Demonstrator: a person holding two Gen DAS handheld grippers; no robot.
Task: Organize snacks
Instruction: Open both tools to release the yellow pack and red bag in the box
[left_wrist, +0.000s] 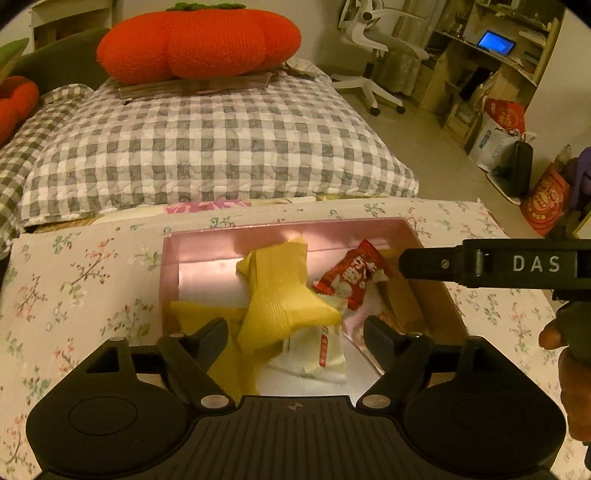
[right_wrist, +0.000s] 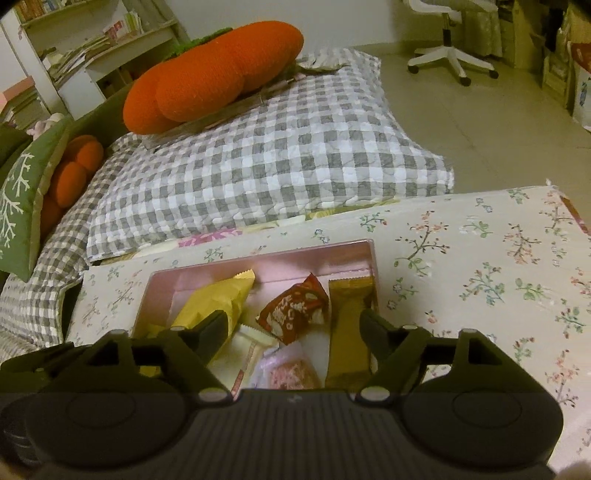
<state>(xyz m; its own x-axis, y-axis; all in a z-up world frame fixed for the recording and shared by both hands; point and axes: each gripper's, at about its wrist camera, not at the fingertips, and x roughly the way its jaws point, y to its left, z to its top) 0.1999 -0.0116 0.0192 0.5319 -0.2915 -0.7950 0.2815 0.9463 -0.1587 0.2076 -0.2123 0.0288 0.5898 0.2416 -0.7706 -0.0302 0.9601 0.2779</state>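
Pink box (left_wrist: 173, 266) on the floral tablecloth (left_wrist: 74, 280), open-topped, holding the snacks. Inside it, seen from the left wrist: yellow packet (left_wrist: 280, 295) propped against the far wall, red packet (left_wrist: 347, 277) to its right, white wrapper (left_wrist: 321, 354) at the near side. Left gripper (left_wrist: 295, 338) above the box's near edge, jaws wide apart, nothing between them. Right gripper (left_wrist: 436, 264) reaching in from beyond the box's right wall, with a hand (left_wrist: 569, 373) behind it.

Shown only from the right wrist: gold bar (right_wrist: 349, 332) lying along the box's right wall, pink round snack (right_wrist: 291, 373) at the near side, yellow packet (right_wrist: 218, 302), red packet (right_wrist: 295, 314). Right gripper (right_wrist: 293, 332) over the box, jaws spread, empty.

Right of the box: bare tablecloth up to the table edge (right_wrist: 546, 186). Behind the box: narrow strip of cloth, then the checked quilt (right_wrist: 280, 147) with an orange cushion (right_wrist: 214, 74).
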